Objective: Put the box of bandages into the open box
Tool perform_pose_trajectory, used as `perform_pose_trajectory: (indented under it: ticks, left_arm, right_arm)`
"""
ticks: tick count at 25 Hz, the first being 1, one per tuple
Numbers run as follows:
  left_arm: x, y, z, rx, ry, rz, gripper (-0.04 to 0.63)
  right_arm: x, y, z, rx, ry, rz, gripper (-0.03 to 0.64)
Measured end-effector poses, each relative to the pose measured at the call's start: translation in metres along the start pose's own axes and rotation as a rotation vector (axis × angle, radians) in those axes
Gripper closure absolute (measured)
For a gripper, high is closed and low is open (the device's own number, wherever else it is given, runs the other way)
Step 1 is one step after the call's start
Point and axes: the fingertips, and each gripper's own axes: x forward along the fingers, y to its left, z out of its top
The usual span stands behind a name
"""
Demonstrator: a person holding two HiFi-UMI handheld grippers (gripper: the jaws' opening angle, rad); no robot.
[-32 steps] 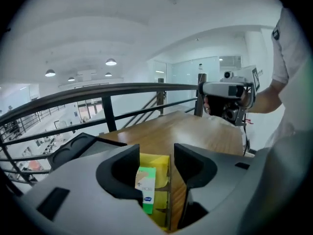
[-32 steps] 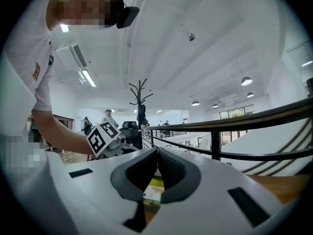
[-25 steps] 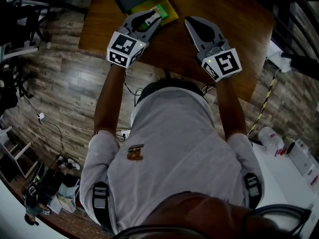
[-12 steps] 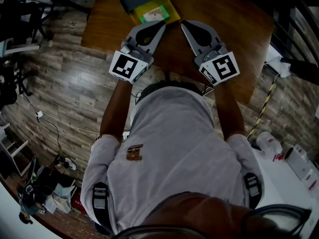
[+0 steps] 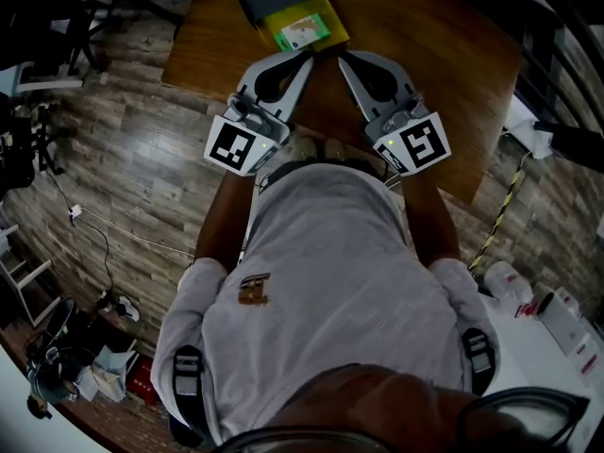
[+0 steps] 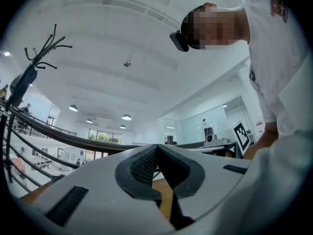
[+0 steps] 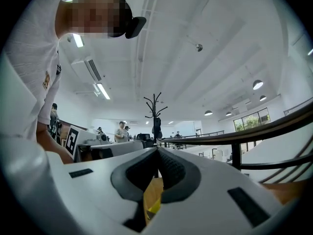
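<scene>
Overhead first, head view: the person stands at a wooden table (image 5: pixel 434 26), one tool in each hand. The open box (image 5: pixel 316 9) sits at the far edge of the table, its yellow inside facing up and its dark lid behind it. The box of bandages (image 5: pixel 304 33), green and white, lies flat inside the yellow part. The left gripper (image 5: pixel 304 61) and right gripper (image 5: pixel 345 58) lie low over the table just in front of the open box. Their tips are angled toward each other, near but apart, and neither touches the box of bandages.

Left gripper view: the camera looks up toward the ceiling. The left gripper (image 6: pixel 156 146) has its jaws pressed together at the tip with nothing between them. A strip of wood shows through the gap lower down. The person's white shirt (image 6: pixel 279 58) fills the right side.

Right gripper view: the right gripper (image 7: pixel 157 148) likewise has its jaws closed tip to tip and is empty. Wood and a yellow sliver (image 7: pixel 153 207) show through the lower gap; I cannot tell what the sliver belongs to. A coat stand (image 7: pixel 156 112) stands in the background.
</scene>
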Motion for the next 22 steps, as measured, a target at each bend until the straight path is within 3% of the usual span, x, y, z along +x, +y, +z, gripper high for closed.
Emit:
perform_pose_trajectory:
  ticks: [22]
  left_arm:
    - [-0.03,-0.016,0.01,-0.011,-0.038,-0.004,0.575]
  right_arm:
    - [-0.007,0.043,0.003,0.002,-0.002,0.034,0.584]
